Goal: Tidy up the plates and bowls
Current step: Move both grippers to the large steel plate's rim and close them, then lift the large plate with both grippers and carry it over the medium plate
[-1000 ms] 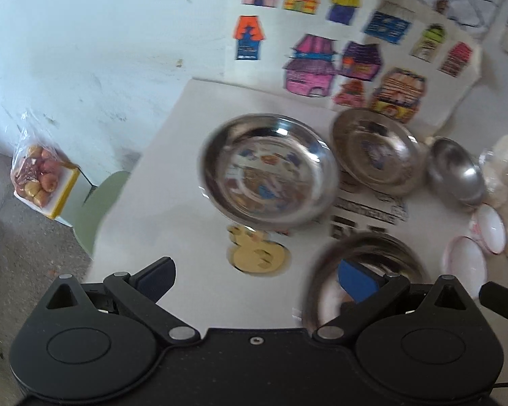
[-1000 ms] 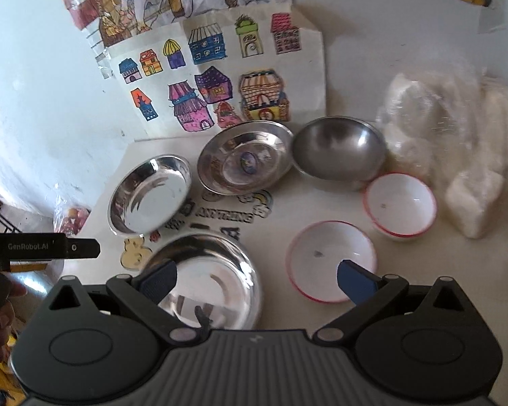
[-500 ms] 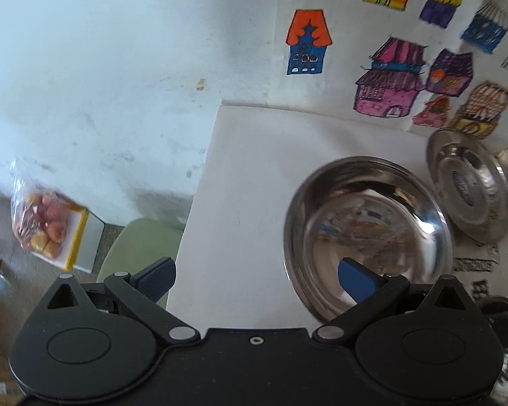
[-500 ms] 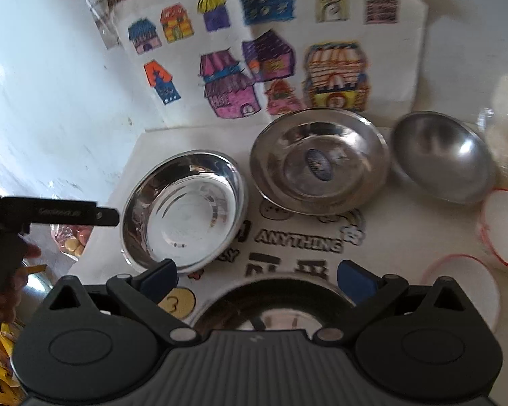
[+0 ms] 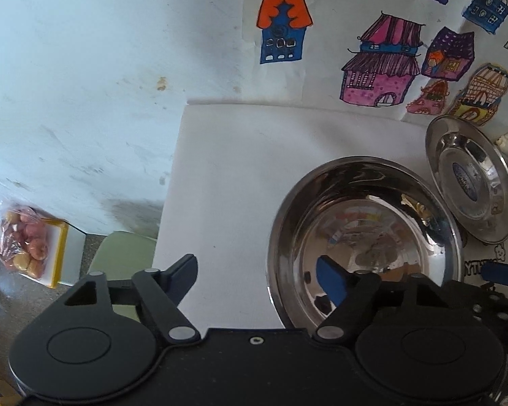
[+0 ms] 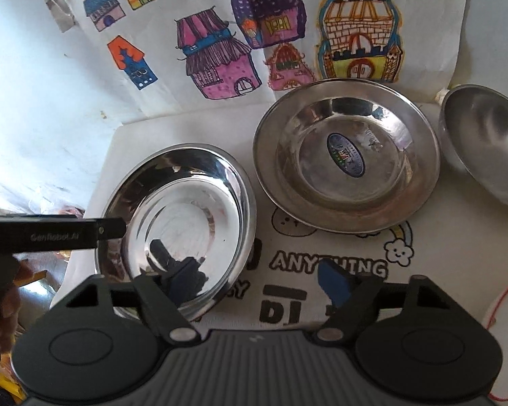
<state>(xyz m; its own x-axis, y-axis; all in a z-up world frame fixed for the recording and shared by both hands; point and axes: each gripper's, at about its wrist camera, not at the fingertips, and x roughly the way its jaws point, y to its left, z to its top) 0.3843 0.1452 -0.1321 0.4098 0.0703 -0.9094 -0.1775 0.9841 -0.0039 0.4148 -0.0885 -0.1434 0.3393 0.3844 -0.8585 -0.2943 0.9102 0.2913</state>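
House drawings [image 6: 240, 44] hang at twelve o'clock above the surface [image 5: 227, 169]; a bag of fruit [image 5: 22, 240] sits on the floor at nine.

Rounded steel bowl [image 6: 487, 142] cut off at right edge

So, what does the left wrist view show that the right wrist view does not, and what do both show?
Only the left wrist view shows the green chair and the bag of fruit on the floor.

Only the right wrist view shows the matte steel bowl, the word ANYTHING printed on the table cover and the red string.

Both show the shiny steel bowl, the steel plate with the oval sticker and the coloured house drawings.
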